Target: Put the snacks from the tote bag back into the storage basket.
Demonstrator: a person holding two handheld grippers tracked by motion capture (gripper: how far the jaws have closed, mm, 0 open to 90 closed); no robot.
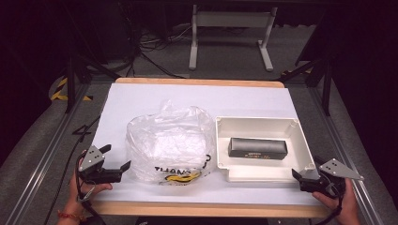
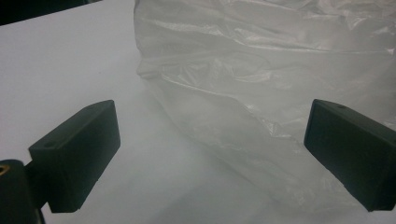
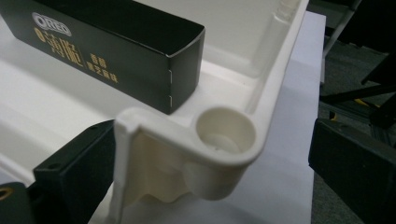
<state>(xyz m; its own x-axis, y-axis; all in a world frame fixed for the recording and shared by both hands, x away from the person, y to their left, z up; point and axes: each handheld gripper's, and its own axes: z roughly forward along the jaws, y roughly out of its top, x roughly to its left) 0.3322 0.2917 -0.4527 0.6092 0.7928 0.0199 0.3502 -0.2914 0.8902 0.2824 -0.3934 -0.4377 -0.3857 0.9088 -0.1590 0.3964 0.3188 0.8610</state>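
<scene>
Clear plastic bag [image 1: 170,143] lies mid-table, unfilled; black box [image 1: 257,148] sits in the white tray [image 1: 300,140] beside it. Left gripper [image 1: 117,161] gapes wide at the bag's edge, holding nothing. Right gripper [image 1: 304,180], open, straddles the tray's near corner. Packing appears not yet begun.

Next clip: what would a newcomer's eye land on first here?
Probably the crumpled clear plastic bag at the middle of the white table, with the open left gripper just beside its left edge. Next, the black Oreo box lying inside the white tray to the bag's right. The right gripper stands open astride the tray's near right corner, where a round socket shows.
</scene>
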